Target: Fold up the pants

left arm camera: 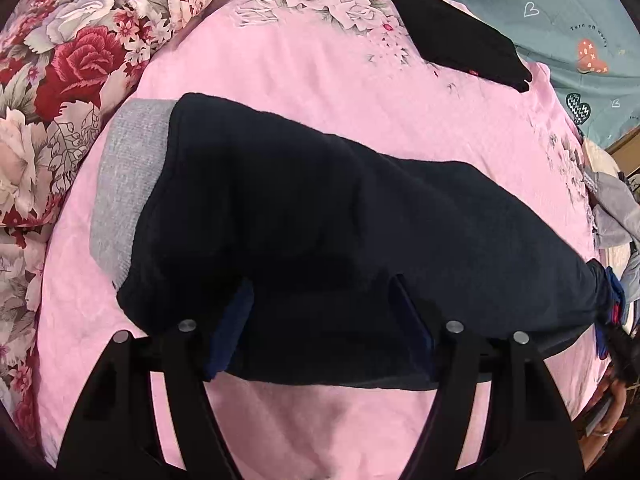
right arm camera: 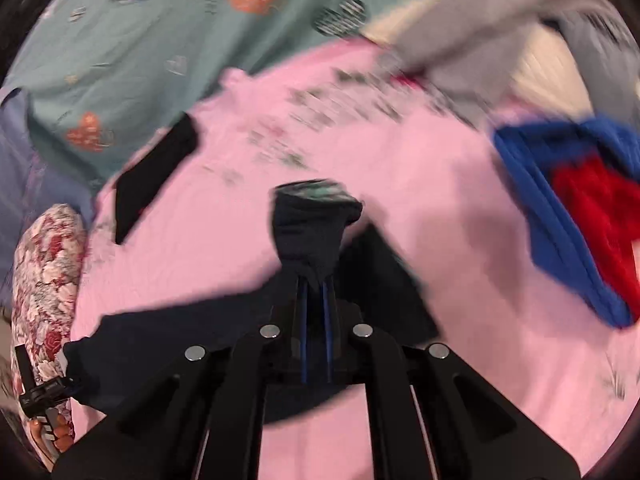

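Note:
Dark navy pants with a grey waistband lie across a pink bedsheet in the left wrist view. My left gripper is open, its blue-padded fingers resting on the near edge of the pants. My right gripper is shut on the pants, pinching a bunched leg end that stands up between the fingers. The right gripper also shows at the right end of the pants in the left wrist view. The right wrist view is motion-blurred.
A folded black garment lies at the far side of the bed, also in the right wrist view. A floral pillow sits left. Blue and red clothes and grey clothes pile at the right. A teal sheet lies beyond.

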The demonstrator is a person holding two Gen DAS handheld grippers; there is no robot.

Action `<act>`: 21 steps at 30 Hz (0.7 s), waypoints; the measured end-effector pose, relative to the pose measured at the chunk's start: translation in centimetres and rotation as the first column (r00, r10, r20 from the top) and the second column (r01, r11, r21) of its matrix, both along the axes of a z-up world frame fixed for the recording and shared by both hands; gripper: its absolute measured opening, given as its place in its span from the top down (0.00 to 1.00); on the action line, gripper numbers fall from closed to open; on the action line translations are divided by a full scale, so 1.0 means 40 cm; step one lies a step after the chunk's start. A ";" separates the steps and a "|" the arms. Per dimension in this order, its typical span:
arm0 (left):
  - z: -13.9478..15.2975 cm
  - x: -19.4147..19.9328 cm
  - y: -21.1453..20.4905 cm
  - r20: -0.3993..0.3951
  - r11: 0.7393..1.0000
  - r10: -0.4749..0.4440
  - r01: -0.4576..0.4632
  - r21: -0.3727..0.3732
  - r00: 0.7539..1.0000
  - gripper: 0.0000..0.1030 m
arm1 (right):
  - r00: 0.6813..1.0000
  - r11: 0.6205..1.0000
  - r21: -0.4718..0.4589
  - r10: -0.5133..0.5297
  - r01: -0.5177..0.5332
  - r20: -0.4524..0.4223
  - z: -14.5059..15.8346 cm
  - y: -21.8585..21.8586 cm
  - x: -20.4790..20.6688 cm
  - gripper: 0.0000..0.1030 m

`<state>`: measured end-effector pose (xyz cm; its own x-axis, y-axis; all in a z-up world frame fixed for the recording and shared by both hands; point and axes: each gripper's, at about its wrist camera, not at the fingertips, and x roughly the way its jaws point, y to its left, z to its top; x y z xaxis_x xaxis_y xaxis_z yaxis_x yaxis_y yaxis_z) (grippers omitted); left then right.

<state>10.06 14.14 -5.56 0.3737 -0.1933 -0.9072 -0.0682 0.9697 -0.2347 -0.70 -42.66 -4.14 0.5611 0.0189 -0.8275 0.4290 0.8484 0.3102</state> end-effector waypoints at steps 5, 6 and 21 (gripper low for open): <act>0.005 -0.007 -0.003 -0.005 1.000 -0.005 0.005 0.007 1.000 0.31 | 0.997 0.986 -0.166 -0.044 0.034 -0.056 0.008 0.008 -0.061 0.56; 0.006 -0.009 0.000 -0.007 1.000 -0.001 0.001 -0.001 1.000 0.31 | 0.999 0.981 -0.192 -0.040 0.034 -0.026 0.033 0.003 -0.063 0.55; -0.001 -0.012 0.046 0.001 0.998 0.058 -0.058 0.033 0.998 0.41 | 0.996 0.994 -0.089 -0.063 0.058 -0.057 -0.033 -0.084 0.106 0.57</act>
